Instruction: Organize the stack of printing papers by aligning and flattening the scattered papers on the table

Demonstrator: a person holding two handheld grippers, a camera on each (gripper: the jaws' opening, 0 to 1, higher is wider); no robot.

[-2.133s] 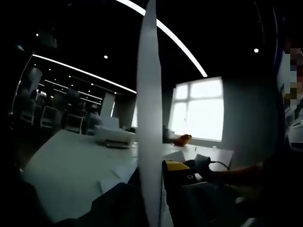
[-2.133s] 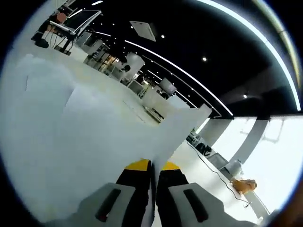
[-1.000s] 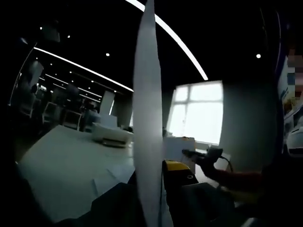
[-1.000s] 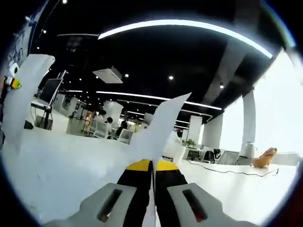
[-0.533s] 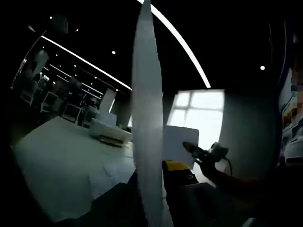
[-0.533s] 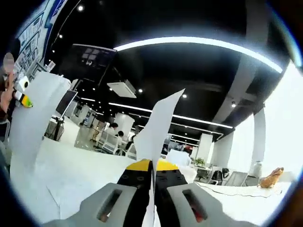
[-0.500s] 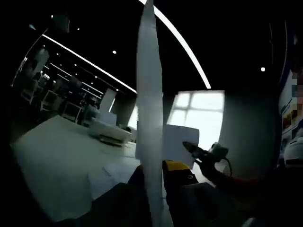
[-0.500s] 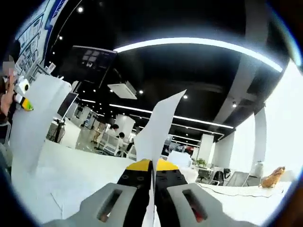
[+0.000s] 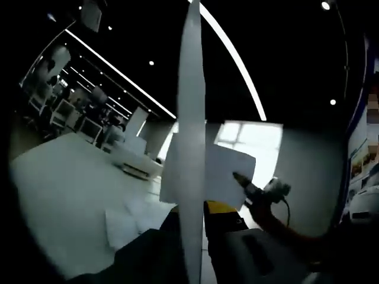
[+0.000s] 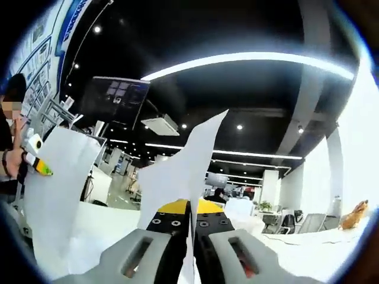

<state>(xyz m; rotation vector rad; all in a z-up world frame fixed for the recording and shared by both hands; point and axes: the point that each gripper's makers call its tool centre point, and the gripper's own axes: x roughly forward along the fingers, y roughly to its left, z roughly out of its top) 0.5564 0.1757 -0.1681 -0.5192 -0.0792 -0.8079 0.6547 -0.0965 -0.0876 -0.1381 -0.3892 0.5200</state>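
The worktop (image 9: 59, 201) is a broad, pale, matte slab, and at least two loose sheets (image 9: 121, 222) lie flat on it toward its near edge — so by my reading the gathering is partway, with nothing yet squared into a stack or pressed flat.

Both grippers are lifted off the worktop, each clamped on paper. The left gripper (image 9: 198, 222) pinches a sheet (image 9: 192, 118) that stands edge-on between its jaws, a thin stiff white blade. The right gripper (image 10: 191, 228) nips a second sheet (image 10: 183, 171), limp enough to bow, its corner pointing up.

In the right gripper view the left gripper's sheet hangs at the left, flat and rectangular — well apart from the right one.
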